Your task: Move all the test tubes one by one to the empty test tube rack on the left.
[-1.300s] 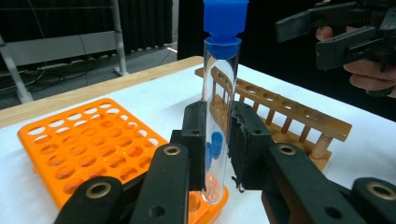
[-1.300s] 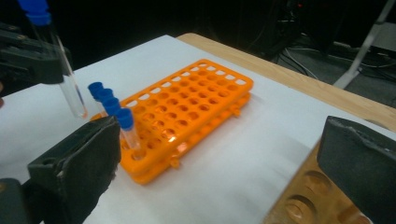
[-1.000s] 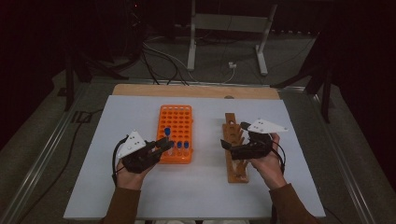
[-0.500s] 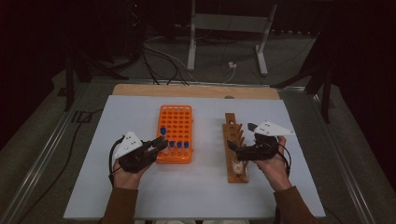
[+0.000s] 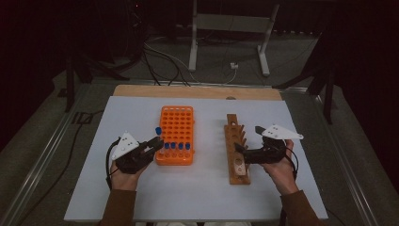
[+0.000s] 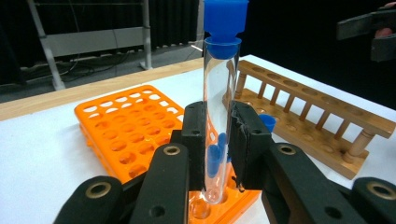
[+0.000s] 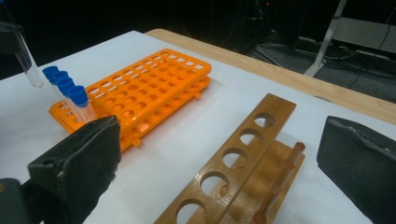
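My left gripper (image 5: 156, 142) (image 6: 219, 140) is shut on a clear test tube (image 6: 218, 88) with a blue cap (image 5: 158, 130). It holds the tube upright just left of the orange rack's (image 5: 175, 123) front corner. In the left gripper view the tube's rounded bottom hangs over the orange rack (image 6: 126, 135). Several blue-capped tubes (image 5: 176, 146) (image 7: 70, 93) stand in that rack's front row. My right gripper (image 5: 247, 138) (image 7: 224, 158) is open wide over the wooden rack (image 5: 236, 155) (image 7: 261, 135), with nothing between its pads (image 7: 88, 154).
The white tabletop (image 5: 117, 117) has a wooden strip (image 5: 197, 92) along its far edge. Beyond it are a metal stand (image 5: 226, 28) and cables (image 5: 164, 56) on the floor. The wooden rack's holes look empty in the right gripper view.
My left gripper has shifted slightly left with the tube, off the orange rack's front rows. My right gripper has drawn back a little to the right along the wooden rack.
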`<state>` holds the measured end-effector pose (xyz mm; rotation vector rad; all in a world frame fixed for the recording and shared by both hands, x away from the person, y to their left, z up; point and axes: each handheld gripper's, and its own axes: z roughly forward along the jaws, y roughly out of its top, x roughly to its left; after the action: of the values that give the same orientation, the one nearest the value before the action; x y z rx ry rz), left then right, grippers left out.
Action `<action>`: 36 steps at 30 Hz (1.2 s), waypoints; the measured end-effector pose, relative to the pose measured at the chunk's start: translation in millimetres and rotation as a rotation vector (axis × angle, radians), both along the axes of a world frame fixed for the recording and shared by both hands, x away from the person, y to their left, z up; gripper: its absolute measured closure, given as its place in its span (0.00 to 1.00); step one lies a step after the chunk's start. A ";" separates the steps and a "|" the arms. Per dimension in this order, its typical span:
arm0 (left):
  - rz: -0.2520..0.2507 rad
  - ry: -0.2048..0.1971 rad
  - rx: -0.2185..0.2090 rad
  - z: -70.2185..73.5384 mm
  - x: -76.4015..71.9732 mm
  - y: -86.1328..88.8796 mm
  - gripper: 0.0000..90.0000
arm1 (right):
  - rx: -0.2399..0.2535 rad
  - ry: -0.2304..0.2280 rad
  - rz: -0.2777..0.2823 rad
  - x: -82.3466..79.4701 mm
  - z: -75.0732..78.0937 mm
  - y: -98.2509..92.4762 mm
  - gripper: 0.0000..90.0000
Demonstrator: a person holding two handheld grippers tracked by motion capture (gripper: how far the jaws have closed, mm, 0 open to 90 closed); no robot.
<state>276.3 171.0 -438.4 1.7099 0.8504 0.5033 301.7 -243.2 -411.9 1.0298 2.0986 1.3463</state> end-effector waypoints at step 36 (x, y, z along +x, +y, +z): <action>0.079 0.031 0.045 -28.6 7.6 0.3 0.87 | 0.023 0.006 -0.024 -4.4 -8.0 -14.4 0.00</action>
<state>283.9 171.3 -467.0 1.7347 0.9380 0.5536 297.4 -257.5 -419.9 1.0660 2.0729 1.3607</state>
